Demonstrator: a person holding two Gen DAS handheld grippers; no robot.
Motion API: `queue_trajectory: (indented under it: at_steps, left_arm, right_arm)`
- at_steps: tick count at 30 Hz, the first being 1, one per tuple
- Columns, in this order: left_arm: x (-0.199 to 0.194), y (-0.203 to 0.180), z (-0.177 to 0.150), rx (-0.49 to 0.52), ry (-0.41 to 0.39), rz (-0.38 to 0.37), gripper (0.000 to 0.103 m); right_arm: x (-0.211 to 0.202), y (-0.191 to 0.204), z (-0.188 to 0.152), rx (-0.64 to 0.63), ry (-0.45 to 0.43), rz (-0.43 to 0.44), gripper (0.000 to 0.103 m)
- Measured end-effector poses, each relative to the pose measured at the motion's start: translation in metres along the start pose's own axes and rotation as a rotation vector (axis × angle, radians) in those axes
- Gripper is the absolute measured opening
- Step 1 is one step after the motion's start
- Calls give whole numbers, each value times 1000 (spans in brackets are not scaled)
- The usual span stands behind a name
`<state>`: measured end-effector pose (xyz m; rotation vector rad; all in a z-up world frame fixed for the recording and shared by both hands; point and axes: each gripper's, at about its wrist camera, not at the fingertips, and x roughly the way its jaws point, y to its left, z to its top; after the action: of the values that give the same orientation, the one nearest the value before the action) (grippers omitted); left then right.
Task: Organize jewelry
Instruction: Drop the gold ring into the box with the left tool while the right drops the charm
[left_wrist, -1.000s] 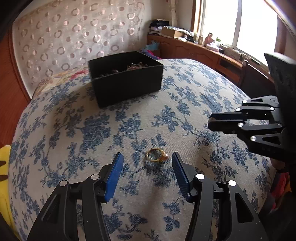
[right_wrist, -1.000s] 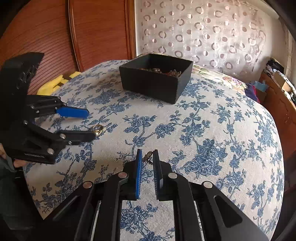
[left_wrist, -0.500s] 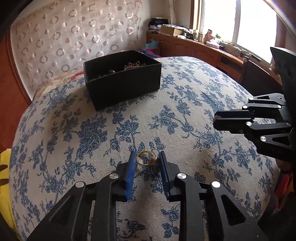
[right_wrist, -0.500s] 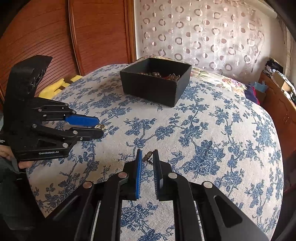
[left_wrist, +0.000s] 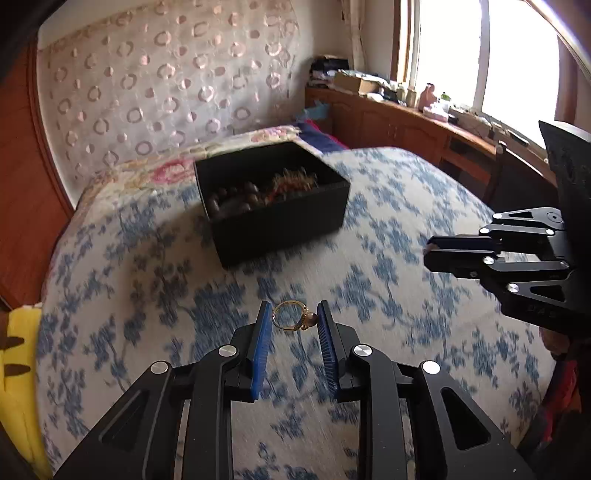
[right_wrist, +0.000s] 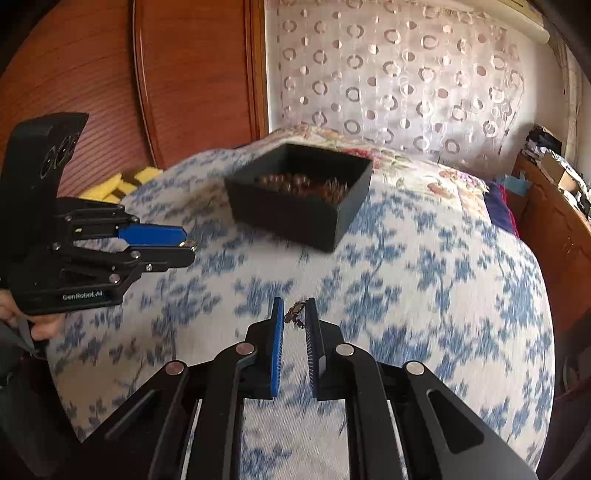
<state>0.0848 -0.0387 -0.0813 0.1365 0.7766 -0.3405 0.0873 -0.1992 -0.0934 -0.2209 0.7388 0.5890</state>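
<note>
My left gripper (left_wrist: 292, 314) is shut on a gold ring (left_wrist: 290, 319) with a small brown stone and holds it above the blue floral bedspread (left_wrist: 369, 295). My right gripper (right_wrist: 295, 314) is shut on a small dark metal jewelry piece (right_wrist: 296, 314). A black open box (left_wrist: 273, 201) holding brown beads and other jewelry sits further back on the bed; it also shows in the right wrist view (right_wrist: 303, 201). The left gripper (right_wrist: 184, 247) shows at the left of the right wrist view, and the right gripper (left_wrist: 430, 253) at the right of the left wrist view.
A wooden headboard (right_wrist: 147, 74) and a patterned curtain (right_wrist: 388, 74) stand behind the bed. A yellow object (right_wrist: 114, 181) lies at the bed's left side. A wooden sideboard with clutter (left_wrist: 406, 114) runs under the window.
My left gripper closed on the ring and lifted it off the bedspread. Both grippers have risen and moved toward the black box, the right one keeping hold of its piece.
</note>
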Motion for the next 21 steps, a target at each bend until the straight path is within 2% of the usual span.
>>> queue_trajectory:
  at_steps: [5,10,21]
  left_arm:
    - [-2,6,16,-1,-27,17,24]
    - [-1,13,27,-7,-44,26,24]
    - [3,31,53,-28,-71,52,24]
  right_arm:
    - [14,-14,24,12,-18,-23,13]
    - [26,-28,50,39,-40,-7,13]
    - [57,-29,97,34,-47,26,13]
